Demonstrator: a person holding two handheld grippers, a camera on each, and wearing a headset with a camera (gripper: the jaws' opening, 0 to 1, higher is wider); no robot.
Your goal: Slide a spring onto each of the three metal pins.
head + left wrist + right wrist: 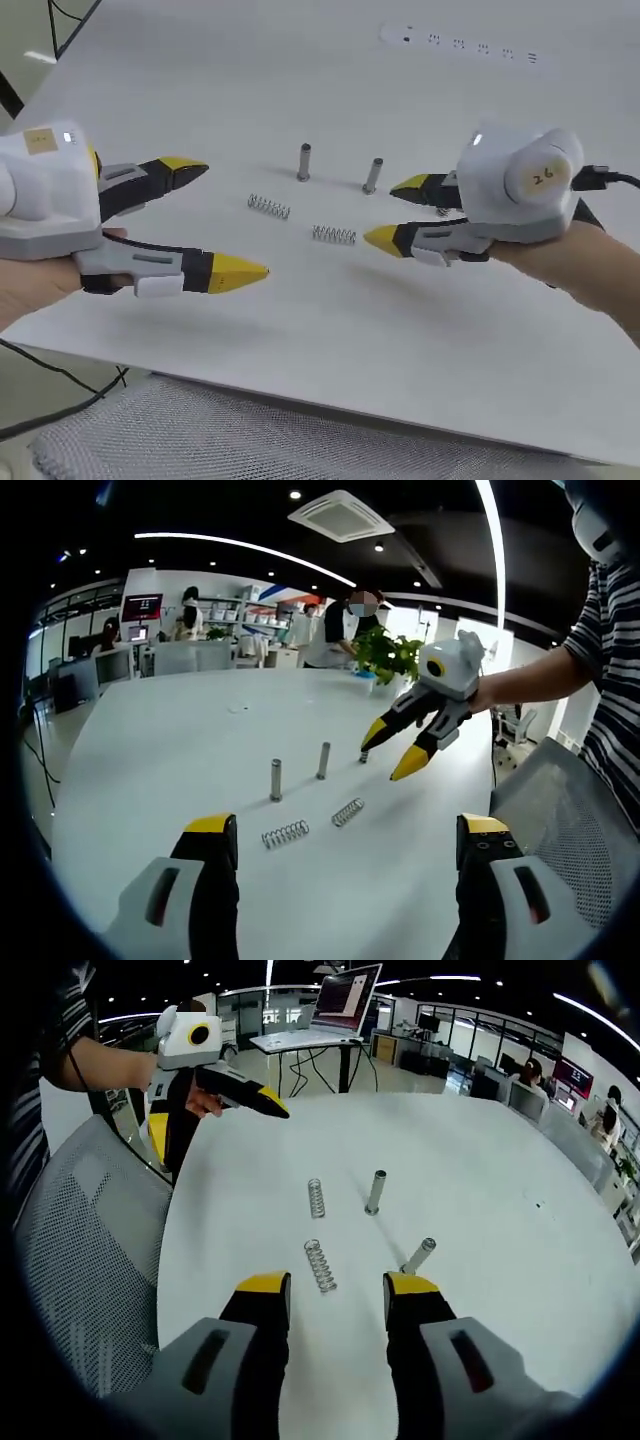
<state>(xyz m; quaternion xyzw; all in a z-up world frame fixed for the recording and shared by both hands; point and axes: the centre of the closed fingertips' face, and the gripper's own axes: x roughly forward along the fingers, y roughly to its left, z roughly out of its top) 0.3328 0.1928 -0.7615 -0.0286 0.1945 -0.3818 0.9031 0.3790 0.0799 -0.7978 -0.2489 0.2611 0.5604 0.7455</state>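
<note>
Two metal pins (304, 162) (373, 175) stand upright on the white table (330, 320). Just in front of them lie two springs (268, 206) (333, 235) on their sides. A third pin (364, 755) stands close by the right gripper's tips, mostly hidden. My left gripper (222, 219) hovers left of the springs, open wide and empty. My right gripper (388, 212) hovers to their right, open and empty, jaws pointing at the nearer spring (320, 1265). A tilted-looking pin (420, 1255) is just beyond its right jaw.
A white power strip (455, 42) lies at the far edge of the table. A grey mesh chair (250, 440) sits below the near edge. Black cables (60, 370) hang at the left. People stand at desks far behind.
</note>
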